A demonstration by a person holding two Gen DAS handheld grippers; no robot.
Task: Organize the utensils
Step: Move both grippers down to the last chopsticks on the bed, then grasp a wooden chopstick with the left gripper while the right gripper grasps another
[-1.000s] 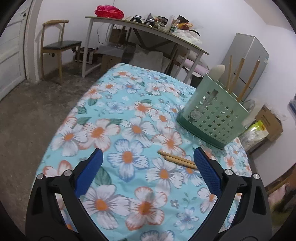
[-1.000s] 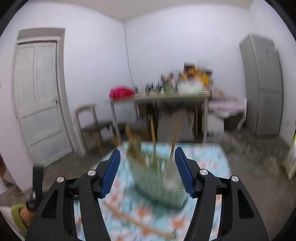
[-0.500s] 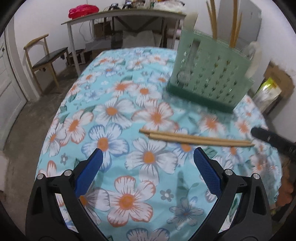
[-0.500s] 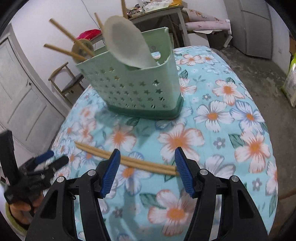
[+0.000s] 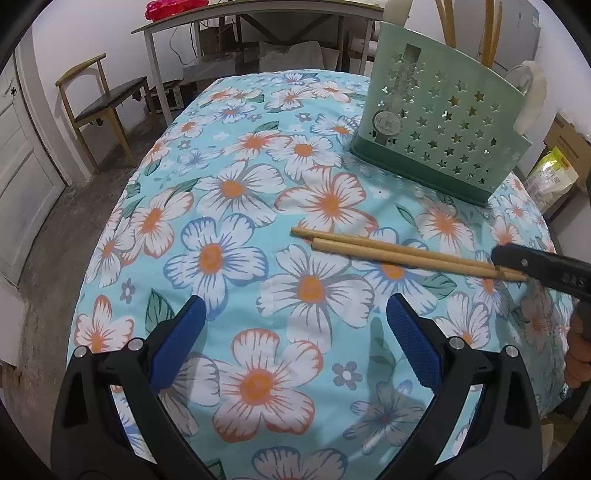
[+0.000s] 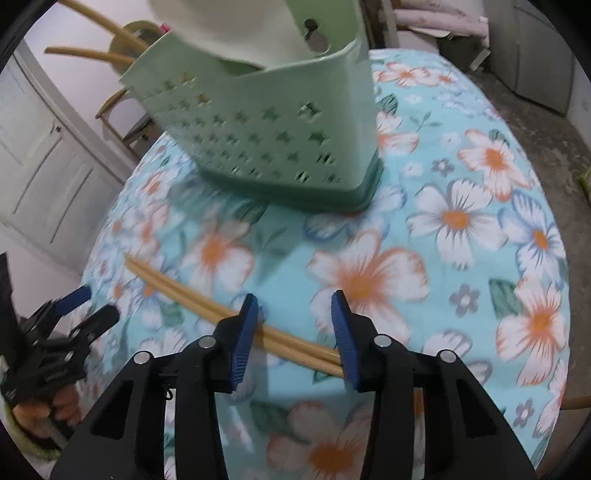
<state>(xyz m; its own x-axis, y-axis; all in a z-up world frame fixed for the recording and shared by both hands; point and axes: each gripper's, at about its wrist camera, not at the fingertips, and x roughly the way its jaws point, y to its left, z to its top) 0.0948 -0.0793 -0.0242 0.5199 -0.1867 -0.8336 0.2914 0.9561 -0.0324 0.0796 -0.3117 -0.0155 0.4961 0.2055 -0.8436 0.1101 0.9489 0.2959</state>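
Two wooden chopsticks [image 5: 406, 254] lie side by side on the flowered tablecloth [image 5: 229, 184]. Behind them stands a green star-pierced utensil holder [image 5: 443, 136] with chopsticks and a white spoon in it. My left gripper [image 5: 295, 306] hovers open over the cloth, just short of the chopsticks' thick ends, with nothing between its fingers. My right gripper [image 6: 294, 299] is low over the thin ends of the chopsticks [image 6: 291, 341], its jaws closing. The sticks run under the left pad and across the gap; the pads do not press them. The holder [image 6: 266, 133] looms close behind.
A wooden chair [image 5: 107, 99] and a cluttered desk [image 5: 258, 11] stand beyond the table. A white door [image 6: 48, 147] is on the left, a grey fridge [image 6: 535, 55] at the right. A cardboard box and a bag [image 5: 550, 173] sit by the table's right edge.
My right gripper has dropped from facing the room to just over the chopsticks' thin ends, and its jaws have narrowed. My left gripper tipped down and moved nearer the chopsticks.
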